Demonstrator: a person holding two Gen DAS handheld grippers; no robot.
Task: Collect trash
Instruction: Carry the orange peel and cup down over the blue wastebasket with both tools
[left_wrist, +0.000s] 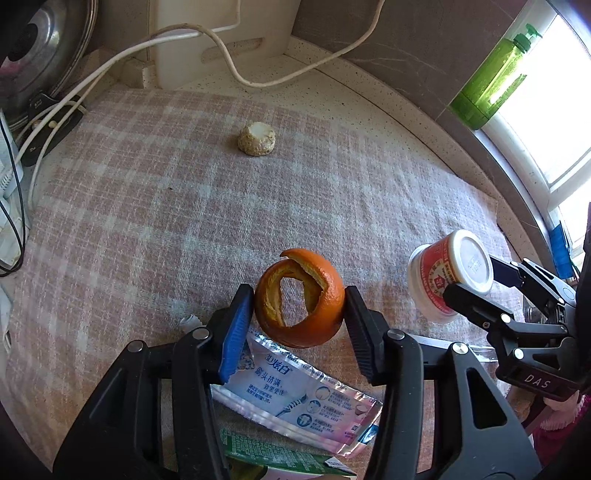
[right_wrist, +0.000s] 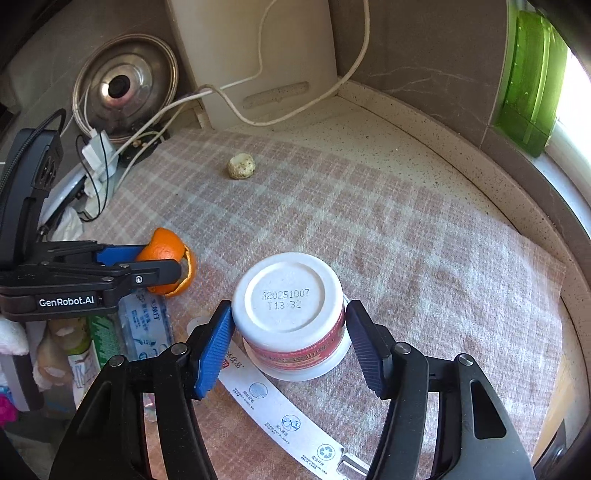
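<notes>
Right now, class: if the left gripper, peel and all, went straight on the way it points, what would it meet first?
Probably the small beige lump on the checked cloth, straight ahead of the left gripper holding the orange peel; height is unclear, so it might pass over.

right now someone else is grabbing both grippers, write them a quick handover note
Left gripper: fingers shut on the orange peel, lifted above the plaid cloth.
Right gripper: fingers shut on the yogurt cup, its base toward the camera.
Still lying out: a toothbrush wrapper and a green carton under the left gripper, a white paper sleeve under the right, and a small beige food scrap farther back on the cloth.
Done: two pieces picked up. Left: drop both off, then collect the rest. No bin shows in either view.
</notes>
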